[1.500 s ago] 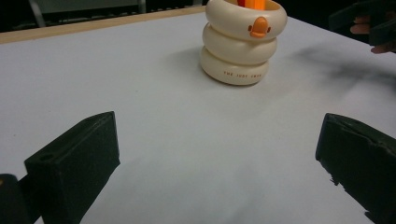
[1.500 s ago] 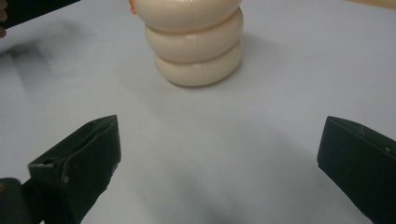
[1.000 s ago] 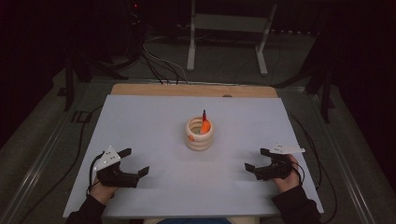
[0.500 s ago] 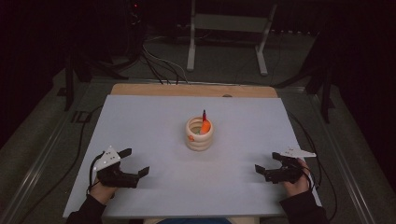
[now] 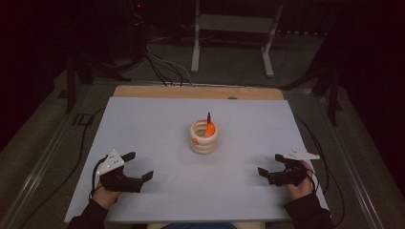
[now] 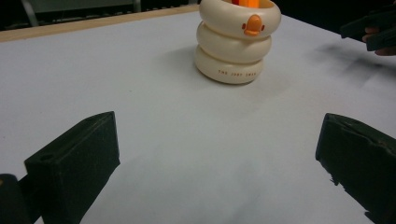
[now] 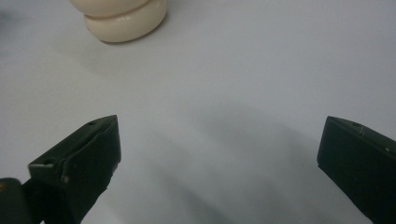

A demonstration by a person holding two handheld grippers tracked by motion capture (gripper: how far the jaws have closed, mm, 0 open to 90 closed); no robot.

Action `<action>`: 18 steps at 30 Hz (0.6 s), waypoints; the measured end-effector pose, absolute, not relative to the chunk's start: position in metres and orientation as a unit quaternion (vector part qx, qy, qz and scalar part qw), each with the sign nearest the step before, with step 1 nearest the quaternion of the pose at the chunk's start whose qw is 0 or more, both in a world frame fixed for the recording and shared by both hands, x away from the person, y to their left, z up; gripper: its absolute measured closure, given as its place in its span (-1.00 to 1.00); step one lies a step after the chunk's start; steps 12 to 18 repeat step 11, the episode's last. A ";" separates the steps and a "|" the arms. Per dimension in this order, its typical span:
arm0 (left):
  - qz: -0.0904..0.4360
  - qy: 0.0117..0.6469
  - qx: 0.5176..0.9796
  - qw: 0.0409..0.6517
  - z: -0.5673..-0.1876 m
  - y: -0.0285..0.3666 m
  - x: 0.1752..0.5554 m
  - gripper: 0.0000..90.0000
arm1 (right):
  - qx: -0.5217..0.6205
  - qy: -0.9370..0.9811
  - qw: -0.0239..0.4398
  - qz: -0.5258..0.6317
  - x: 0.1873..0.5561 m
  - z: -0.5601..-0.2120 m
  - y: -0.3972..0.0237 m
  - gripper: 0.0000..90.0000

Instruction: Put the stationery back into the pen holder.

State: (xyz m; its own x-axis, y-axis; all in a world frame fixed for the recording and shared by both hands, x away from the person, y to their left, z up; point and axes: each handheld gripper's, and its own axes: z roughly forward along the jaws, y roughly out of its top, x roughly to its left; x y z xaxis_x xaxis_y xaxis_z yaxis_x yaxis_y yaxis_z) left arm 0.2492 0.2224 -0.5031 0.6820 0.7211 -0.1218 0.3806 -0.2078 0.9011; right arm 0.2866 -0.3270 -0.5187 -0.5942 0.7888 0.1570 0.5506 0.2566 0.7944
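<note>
Small print on the cream holder

A line of tiny brown capital letters ran along the bottom ring of the cream holder (image 6: 233, 73) in the left gripper view; the letters were too small to read for certain.

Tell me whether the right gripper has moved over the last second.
Yes. The right gripper has drawn back toward the person and out toward the table's right edge, farther from the cream holder, which has stayed put.
</note>
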 end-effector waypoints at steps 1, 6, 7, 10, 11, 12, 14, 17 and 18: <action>0.165 0.363 0.759 0.515 -0.503 0.222 0.249 -0.99 | 0.429 0.780 0.136 0.434 0.287 -0.519 -0.327 -1.00; 0.167 0.363 0.759 0.514 -0.503 0.222 0.249 -0.99 | 0.429 0.780 0.137 0.435 0.286 -0.518 -0.327 -1.00; 0.167 0.362 0.760 0.514 -0.503 0.222 0.249 -0.99 | 0.428 0.780 0.137 0.435 0.286 -0.518 -0.327 -1.00; 0.167 0.361 0.759 0.515 -0.503 0.222 0.249 -0.99 | 0.427 0.781 0.136 0.436 0.286 -0.518 -0.327 -1.00; 0.166 0.360 0.759 0.517 -0.503 0.222 0.249 -0.99 | 0.426 0.780 0.137 0.437 0.286 -0.517 -0.327 -1.00; 0.166 0.360 0.759 0.517 -0.503 0.222 0.249 -0.99 | 0.426 0.780 0.137 0.437 0.286 -0.517 -0.327 -1.00; 0.166 0.360 0.759 0.517 -0.503 0.222 0.249 -0.99 | 0.426 0.780 0.137 0.437 0.286 -0.517 -0.327 -1.00; 0.166 0.360 0.759 0.517 -0.503 0.222 0.249 -0.99 | 0.426 0.780 0.137 0.437 0.286 -0.517 -0.327 -1.00; 0.166 0.360 0.759 0.517 -0.503 0.222 0.249 -0.99 | 0.426 0.780 0.137 0.437 0.286 -0.517 -0.327 -1.00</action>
